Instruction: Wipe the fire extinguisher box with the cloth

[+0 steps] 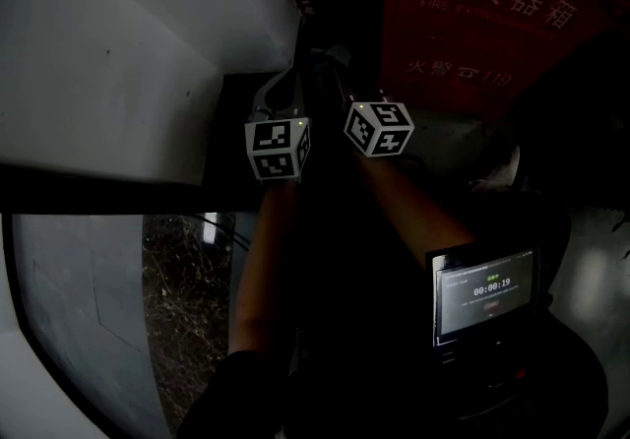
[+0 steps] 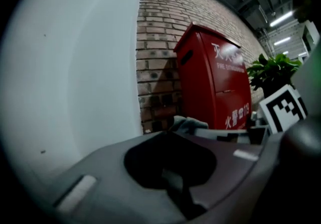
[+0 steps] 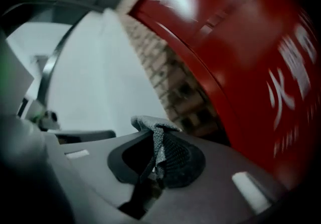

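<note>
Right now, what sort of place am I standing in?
Probably a hall in an industrial or commercial building: a red fire extinguisher box stands against a bare brick wall, with strip lights on an open-beam ceiling and a leafy plant nearby.

Dark grey floor (image 1: pixel 453 140), dim and hard to read, red fire extinguisher box (image 1: pixel 492 14) standing on it against a brick wall (image 2: pixel 155 57), leafy plant (image 2: pixel 271 72) just beside it

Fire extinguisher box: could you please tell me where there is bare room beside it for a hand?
Free: the strip of brick wall between the white panel and the fire extinguisher box. Crowded: the box's other side, where a plant stands close.
</note>
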Action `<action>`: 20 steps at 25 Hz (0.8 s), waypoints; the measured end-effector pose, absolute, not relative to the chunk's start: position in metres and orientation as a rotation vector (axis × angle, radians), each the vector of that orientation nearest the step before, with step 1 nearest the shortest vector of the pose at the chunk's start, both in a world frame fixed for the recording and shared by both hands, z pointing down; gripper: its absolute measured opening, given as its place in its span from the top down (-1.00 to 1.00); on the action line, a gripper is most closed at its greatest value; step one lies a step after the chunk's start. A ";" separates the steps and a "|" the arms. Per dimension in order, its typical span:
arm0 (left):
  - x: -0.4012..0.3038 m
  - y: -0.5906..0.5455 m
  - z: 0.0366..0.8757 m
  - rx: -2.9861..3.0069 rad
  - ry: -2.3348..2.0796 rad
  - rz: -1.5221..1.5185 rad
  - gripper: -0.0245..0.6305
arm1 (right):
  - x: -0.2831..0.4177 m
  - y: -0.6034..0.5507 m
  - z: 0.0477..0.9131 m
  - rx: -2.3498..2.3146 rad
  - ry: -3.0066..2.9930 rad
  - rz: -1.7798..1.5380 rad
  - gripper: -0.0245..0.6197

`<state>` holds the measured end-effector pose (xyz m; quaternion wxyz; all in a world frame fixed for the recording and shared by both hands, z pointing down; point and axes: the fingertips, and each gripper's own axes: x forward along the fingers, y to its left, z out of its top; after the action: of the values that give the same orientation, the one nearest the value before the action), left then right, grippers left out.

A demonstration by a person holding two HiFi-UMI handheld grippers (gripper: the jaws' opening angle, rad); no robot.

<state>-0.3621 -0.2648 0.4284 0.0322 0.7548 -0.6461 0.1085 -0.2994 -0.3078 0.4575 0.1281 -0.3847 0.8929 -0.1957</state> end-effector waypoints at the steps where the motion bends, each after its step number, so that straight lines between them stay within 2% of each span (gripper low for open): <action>1: -0.357 -0.264 0.420 2.334 -1.986 0.319 0.92 | -0.297 -0.303 0.445 -1.103 2.662 -0.456 0.80; 6: -0.316 -0.266 0.374 2.415 -1.950 0.254 0.92 | -0.273 -0.279 0.381 -1.080 2.847 0.048 0.80; 14: -0.281 -0.252 0.278 2.456 -1.977 0.164 0.92 | -0.237 -0.242 0.288 -1.025 3.036 1.049 0.80; 20: -0.245 -0.248 0.209 2.520 -1.915 0.086 0.92 | -0.198 -0.219 0.211 -0.947 3.020 1.556 0.80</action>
<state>-0.2454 -0.2483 0.2093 -0.0124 0.7959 -0.6047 0.0273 -0.1980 -0.2186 0.2110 -0.1912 -0.2637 0.8405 0.4330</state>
